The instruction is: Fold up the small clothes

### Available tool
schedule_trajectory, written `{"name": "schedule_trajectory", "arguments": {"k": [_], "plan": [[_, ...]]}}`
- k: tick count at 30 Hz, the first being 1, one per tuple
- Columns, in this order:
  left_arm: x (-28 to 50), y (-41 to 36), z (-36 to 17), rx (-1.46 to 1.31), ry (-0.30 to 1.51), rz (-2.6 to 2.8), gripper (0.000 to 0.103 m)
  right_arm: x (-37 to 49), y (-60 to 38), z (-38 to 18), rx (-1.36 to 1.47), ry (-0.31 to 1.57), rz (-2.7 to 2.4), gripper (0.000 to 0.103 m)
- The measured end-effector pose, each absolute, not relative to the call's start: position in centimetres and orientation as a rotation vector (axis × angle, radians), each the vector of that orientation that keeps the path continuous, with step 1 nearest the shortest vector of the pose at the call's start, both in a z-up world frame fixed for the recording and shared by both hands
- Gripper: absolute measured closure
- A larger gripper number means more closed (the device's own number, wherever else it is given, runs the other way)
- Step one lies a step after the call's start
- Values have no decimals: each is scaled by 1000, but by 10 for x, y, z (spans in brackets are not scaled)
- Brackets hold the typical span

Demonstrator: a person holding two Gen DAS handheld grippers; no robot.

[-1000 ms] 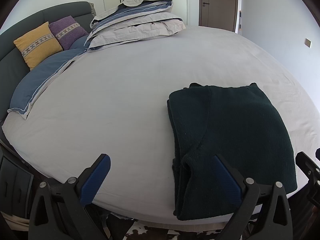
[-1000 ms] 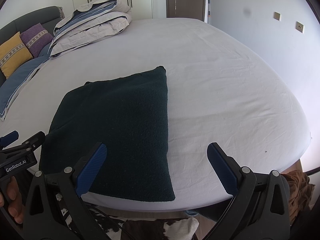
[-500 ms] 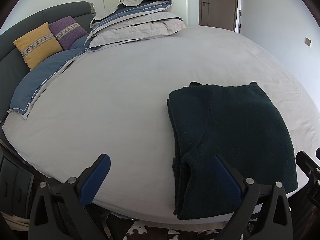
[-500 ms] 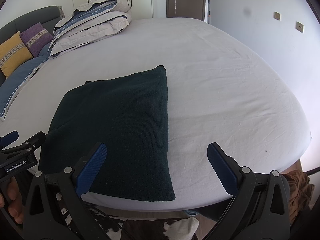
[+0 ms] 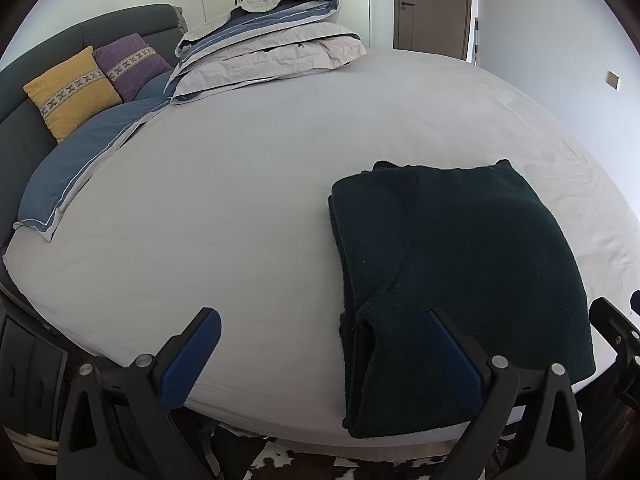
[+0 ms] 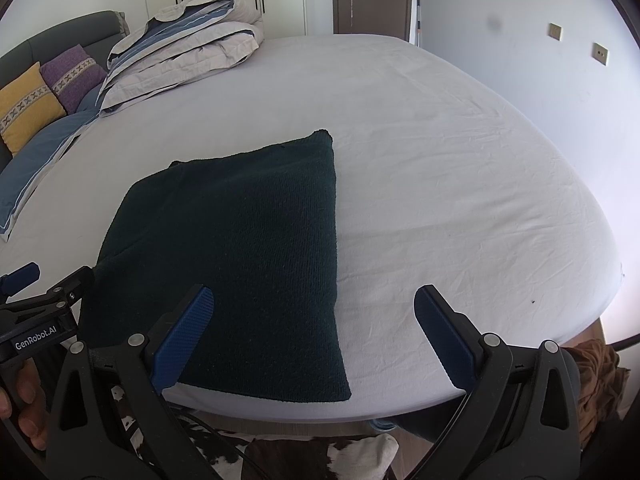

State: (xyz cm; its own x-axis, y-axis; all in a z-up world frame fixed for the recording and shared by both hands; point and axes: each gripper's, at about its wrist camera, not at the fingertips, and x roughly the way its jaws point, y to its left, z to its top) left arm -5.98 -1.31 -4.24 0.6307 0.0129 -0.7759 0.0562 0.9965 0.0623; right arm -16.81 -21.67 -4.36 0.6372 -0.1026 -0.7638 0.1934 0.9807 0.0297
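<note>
Dark green knit garment (image 5: 460,280) lies folded flat on bed (image 5: 240,200), near the front edge, on pale grey sheet. In left wrist view it sits to the right of centre; a folded-in layer shows along its left side w/ a diagonal seam. In right wrist view same garment (image 6: 240,260) reads as a neat rectangle, left of centre, its front edge just short of the mattress edge.

Left claw (image 5: 320,352): jaws spread wide, nothing between them. Left blue pad (image 5: 192,356) is over bare sheet; right pad (image 5: 448,356) overlaps the garment's near-left portion in view, contact cannot be told. Right claw (image 6: 316,332): jaws likewise spread wide, empty. Its left pad (image 6: 184,332) is over the garment's front part, right pad (image 6: 444,332) over bare sheet; contact cannot be told.

In right wrist view, the left claw's body shows at left edge, marked "GenRobot.AI", w/ fingers of a hand (image 6: 24,400) gripping it.

Surroundings: folded duvet stack (image 5: 272,48), grey and blue, at far side of bed. Yellow cushion (image 5: 68,88) and purple cushion (image 5: 132,64) lean on dark headboard (image 5: 40,40); blue pillow (image 5: 80,160) lies just in front of them. Brown door (image 5: 430,4) at rear. Cowhide-pattern rug (image 6: 320,456) on floor below bed edge.
</note>
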Motion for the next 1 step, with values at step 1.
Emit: {"name": "schedule_trajectory", "arguments": {"k": [1], "plan": [[-60,-13,-42,83,890,-28,0,-168,-217,-44,113,864,-169,1]]}}
